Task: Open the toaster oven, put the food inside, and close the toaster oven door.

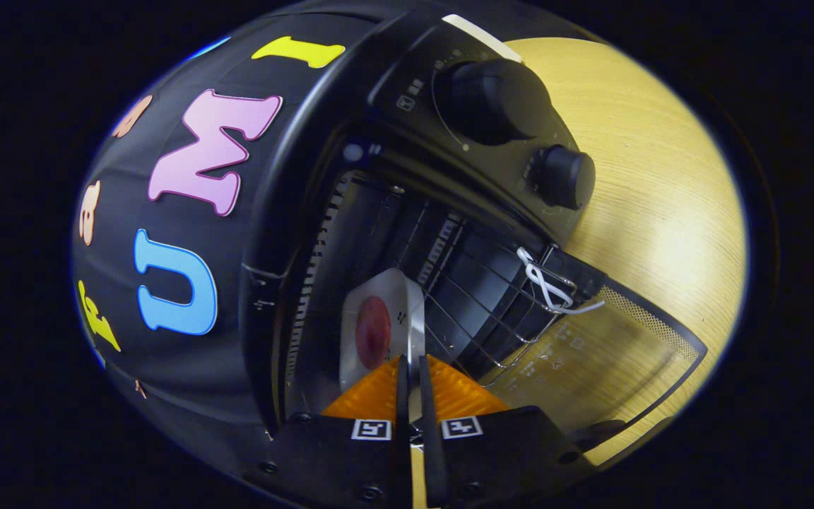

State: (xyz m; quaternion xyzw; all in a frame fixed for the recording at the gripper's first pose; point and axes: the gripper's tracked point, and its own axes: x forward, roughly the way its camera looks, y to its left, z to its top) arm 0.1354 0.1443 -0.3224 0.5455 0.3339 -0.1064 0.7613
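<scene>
The gripper [413, 375] is pinched narrow on the near edge of a tray [382, 329] holding a reddish piece of food [373, 332]. The tray reaches just ahead into the open toaster oven [407, 212], beside its wire rack [492, 311]. The oven's depths are dark and blurred.

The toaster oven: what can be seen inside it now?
Inside the toaster oven are a wire rack and a small tray with a round reddish food, its edge gripped by the gripper. The fingers cover the tray's near end.

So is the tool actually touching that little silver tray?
Touching: the gripper view shows the tool shut on the tray's near edge, tray on the oven's wire rack.
</scene>
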